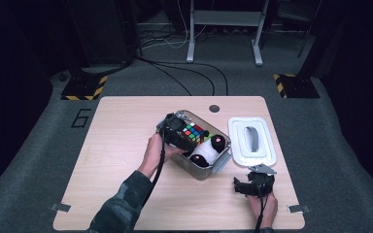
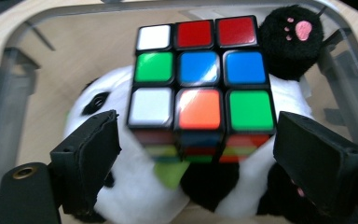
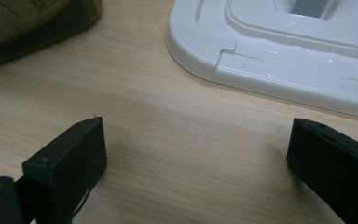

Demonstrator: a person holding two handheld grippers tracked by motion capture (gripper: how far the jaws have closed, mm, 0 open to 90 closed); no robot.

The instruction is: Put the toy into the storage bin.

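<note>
The left claw (image 2: pixel 196 154) stands spread around the puzzle cube (image 2: pixel 199 77), which rests on the plush panda (image 2: pixel 140 196) in the clear bin (image 1: pixel 222 158); the right claw (image 3: pixel 196 163) is spread over the table (image 3: pixel 182 140).

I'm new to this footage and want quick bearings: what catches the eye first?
The bright puzzle cube lying on a plush panda inside the clear bin at the table's middle. The left gripper hangs open just over it. To the bin's right lies the white lid.

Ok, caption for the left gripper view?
Open left gripper above a scrambled puzzle cube resting on a plush panda inside the clear bin.
</note>
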